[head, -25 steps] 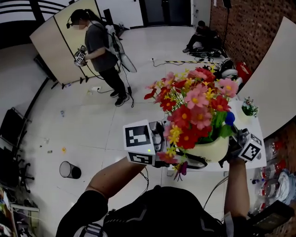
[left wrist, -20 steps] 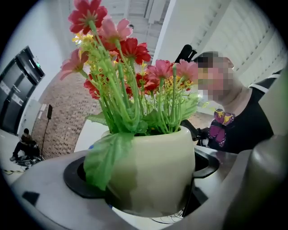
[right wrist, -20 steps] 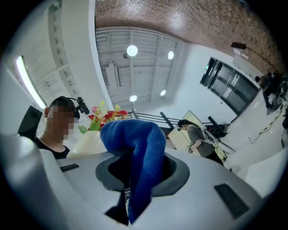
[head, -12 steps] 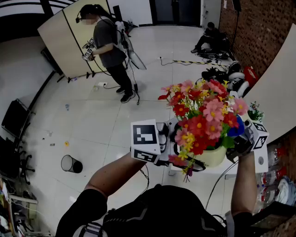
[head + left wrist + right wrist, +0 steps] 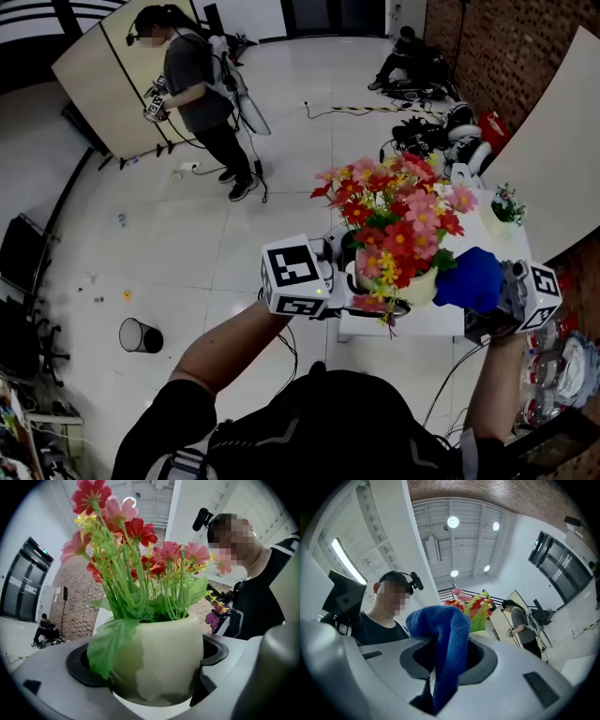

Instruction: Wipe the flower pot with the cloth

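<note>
Clamps the flower pot (image 5: 419, 288) in the jaws of the left gripper (image 5: 380, 302); pinches the blue cloth (image 5: 469, 278), just beside the pot, in the jaws of the right gripper (image 5: 502, 292).

No words, numbers or brand names can be read anywhere. The left marker cube (image 5: 292, 278), left of the flower pot (image 5: 417, 289), and the right marker cube (image 5: 541, 292), right of it, bear only black-and-white square patterns.
</note>
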Available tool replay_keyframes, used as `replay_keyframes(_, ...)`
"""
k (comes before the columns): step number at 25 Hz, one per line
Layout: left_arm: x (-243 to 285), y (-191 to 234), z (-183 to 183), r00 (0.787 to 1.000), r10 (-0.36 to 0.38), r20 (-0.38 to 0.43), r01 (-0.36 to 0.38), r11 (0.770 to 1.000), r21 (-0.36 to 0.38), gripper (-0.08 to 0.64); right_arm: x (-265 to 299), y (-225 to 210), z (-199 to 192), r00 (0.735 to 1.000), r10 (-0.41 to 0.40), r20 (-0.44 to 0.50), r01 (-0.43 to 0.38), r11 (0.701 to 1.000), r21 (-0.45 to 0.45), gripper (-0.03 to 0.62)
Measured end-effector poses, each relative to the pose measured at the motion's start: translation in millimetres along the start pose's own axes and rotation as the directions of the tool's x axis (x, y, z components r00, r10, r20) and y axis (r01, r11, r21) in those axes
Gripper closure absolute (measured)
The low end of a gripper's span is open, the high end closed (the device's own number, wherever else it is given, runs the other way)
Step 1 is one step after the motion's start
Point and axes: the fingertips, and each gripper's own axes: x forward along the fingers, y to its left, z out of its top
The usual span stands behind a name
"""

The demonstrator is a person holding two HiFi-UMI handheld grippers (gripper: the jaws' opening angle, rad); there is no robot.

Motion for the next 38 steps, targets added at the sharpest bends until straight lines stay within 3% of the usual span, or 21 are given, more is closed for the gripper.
replay_keyframes(5,13.4,35.4,-18.2,0.99,0.137,-0.01,-0.137,0.99,0.015,-0.003,8.6,-5.9,-25.2,0.992,-0.086,-0.092,0.08,0.995,-0.062,0.502)
replay_keyframes(8,14.5,44.3,-26.2,0.982,0.191,-0.008,-0.191,0.982,0.007,-0.003,11.0,-14.0,-34.2,0.987,-0.137,-0.082,0.133,0.99,-0.054,0.502)
replay_keyframes(11,17.0,55.4,-31.1,0.973,0.23,-0.017,-0.229,0.972,0.049,-0.003,10.0,-23.8,-37.5,0.98,-0.18,-0.085,0.174,0.982,-0.072,0.502)
replay_keyframes(15,-13.0,57.3,-32.7,0.971,0.238,0.02,-0.239,0.97,0.043,-0.003,4.4,-14.5,-18.2,0.973,-0.224,0.054,0.227,0.972,-0.057,0.502)
replay_keyframes(19,-48.9,55.7,-46.8,0.966,0.258,0.026,-0.259,0.964,0.06,-0.003,-7.5,4.8,-4.0,0.939,-0.312,0.144,0.329,0.938,-0.108,0.502)
replay_keyframes(23,-51.3,66.5,-66.3,0.959,0.284,0.011,-0.284,0.955,0.081,-0.003,-37.4,9.6,6.6,0.903,-0.359,0.235,0.397,0.907,-0.14,0.502)
replay_keyframes(27,-43.5,70.5,-87.6,0.957,0.29,-0.019,-0.287,0.954,0.087,-0.003,-50.1,0.4,-0.9,0.888,-0.403,0.22,0.435,0.893,-0.119,0.502)
replay_keyframes(38,-28.7,81.0,-145.8,0.964,0.263,-0.03,-0.261,0.964,0.043,-0.003,-68.0,-27.5,-36.1,0.817,-0.55,0.175,0.571,0.815,-0.1,0.502)
